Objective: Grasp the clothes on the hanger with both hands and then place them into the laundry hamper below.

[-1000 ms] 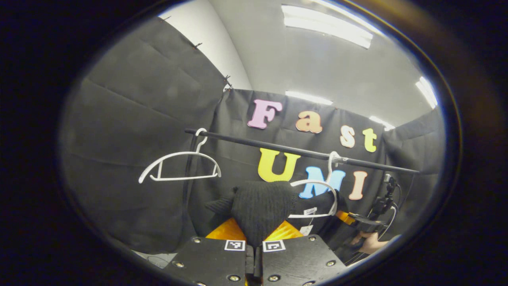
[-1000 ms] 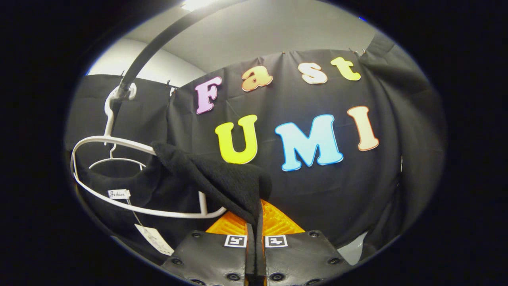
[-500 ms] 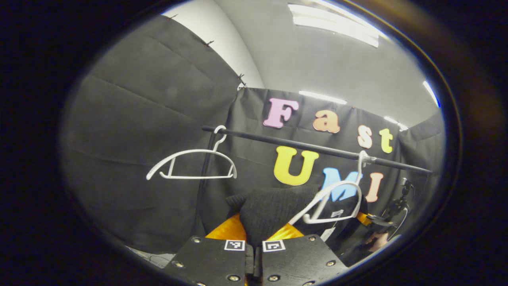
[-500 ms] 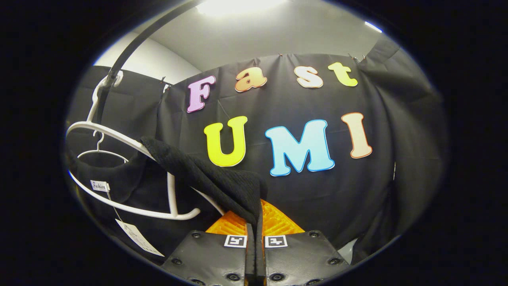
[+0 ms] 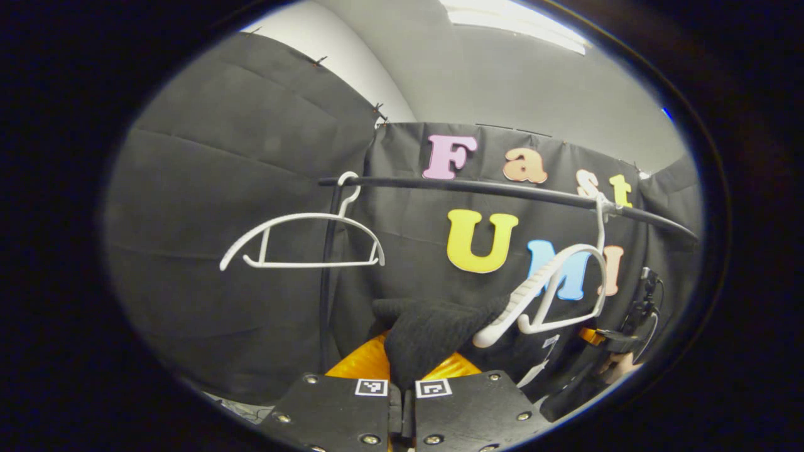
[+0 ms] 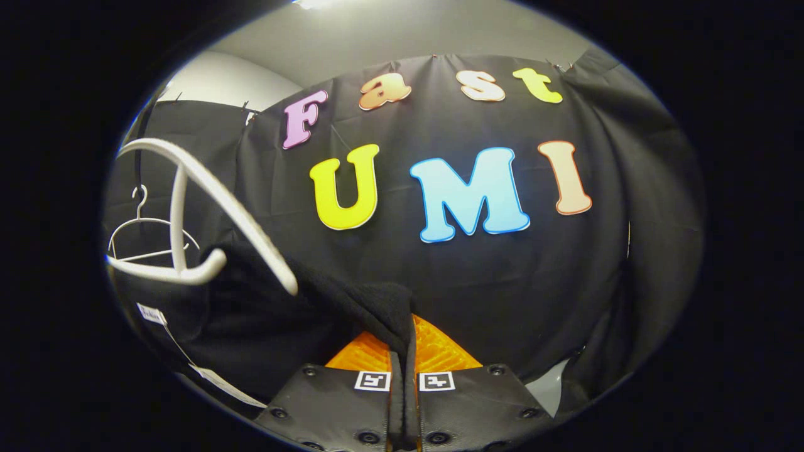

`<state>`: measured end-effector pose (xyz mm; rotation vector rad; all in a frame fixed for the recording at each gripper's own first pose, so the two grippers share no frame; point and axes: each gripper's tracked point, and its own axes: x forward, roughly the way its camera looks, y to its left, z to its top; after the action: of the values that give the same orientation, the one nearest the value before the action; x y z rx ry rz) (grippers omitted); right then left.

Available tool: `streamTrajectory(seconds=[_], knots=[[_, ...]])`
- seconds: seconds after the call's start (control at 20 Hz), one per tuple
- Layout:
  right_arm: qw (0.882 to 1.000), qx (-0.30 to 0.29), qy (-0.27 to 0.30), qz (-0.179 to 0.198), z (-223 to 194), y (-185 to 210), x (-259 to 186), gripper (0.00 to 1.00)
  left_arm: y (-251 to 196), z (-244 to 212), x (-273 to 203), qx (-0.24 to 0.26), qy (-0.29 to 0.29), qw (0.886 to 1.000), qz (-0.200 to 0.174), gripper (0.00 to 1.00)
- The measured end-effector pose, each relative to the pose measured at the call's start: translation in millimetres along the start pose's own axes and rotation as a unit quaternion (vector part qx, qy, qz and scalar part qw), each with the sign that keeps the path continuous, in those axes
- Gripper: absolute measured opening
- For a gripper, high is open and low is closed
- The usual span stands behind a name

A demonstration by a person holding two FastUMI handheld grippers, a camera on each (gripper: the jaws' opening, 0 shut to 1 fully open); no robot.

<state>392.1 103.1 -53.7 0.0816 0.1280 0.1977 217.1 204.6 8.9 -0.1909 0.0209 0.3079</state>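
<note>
Both grippers, your left gripper (image 5: 402,376) and right gripper (image 6: 402,367), are clenched on the black garment (image 5: 433,329), one shoulder each, so it hangs below the tilted white hanger (image 5: 553,292), ready to lower toward the hamper.

garment (image 5: 427,329): black, ribbed knit
garment tags (image 6: 217,383): white
near hanger (image 5: 556,292): white
far hanger (image 5: 301,242): white
rail (image 5: 502,190): black
markers on left tongs (image 5: 402,388): black-and-white squares
ceiling (image 5: 502,75): pale grey
</note>
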Motion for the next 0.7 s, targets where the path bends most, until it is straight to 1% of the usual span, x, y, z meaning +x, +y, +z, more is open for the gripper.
streamTrajectory(seconds=[0.25, 0.3, 0.35, 0.4, 0.55, 0.6, 0.65, 0.7], knots=[[1.0, 0.002, 0.027, 0.013, -34, -19, -16, 0.0, 0, -50, -14, -0.002, 0.035, 0.999, 0.028, 0.01], [0.999, 0.004, 0.034, 0.018, -41, -21, -23, 0.03, 0, -62, -19, -0.002, 0.044, 0.998, 0.035, 0.01], [0.999, 0.004, 0.042, 0.022, -48, -23, -31, 0.03, -2, -74, -27, -0.001, 0.054, 0.998, 0.042, 0.01], [0.998, 0.002, 0.05, 0.027, -56, -25, -40, 0.0, -3, -86, -34, 0.001, 0.063, 0.997, 0.046, 0.01], [0.996, -0.015, 0.074, 0.045, -79, -24, -70, 0.0, -9, -123, -53, -0.001, 0.097, 0.994, 0.05, 0.01], [0.995, -0.018, 0.088, 0.046, -89, -25, -84, 0.0, -13, -136, -58, -0.008, 0.112, 0.992, 0.055, 0.01], [0.994, -0.017, 0.102, 0.043, -98, -28, -98, 0.02, -19, -148, -63, -0.025, 0.125, 0.99, 0.057, 0.01], [0.993, -0.011, 0.112, 0.038, -105, -29, -112, 0.02, -27, -160, -67, -0.041, 0.134, 0.989, 0.054, 0.01]])
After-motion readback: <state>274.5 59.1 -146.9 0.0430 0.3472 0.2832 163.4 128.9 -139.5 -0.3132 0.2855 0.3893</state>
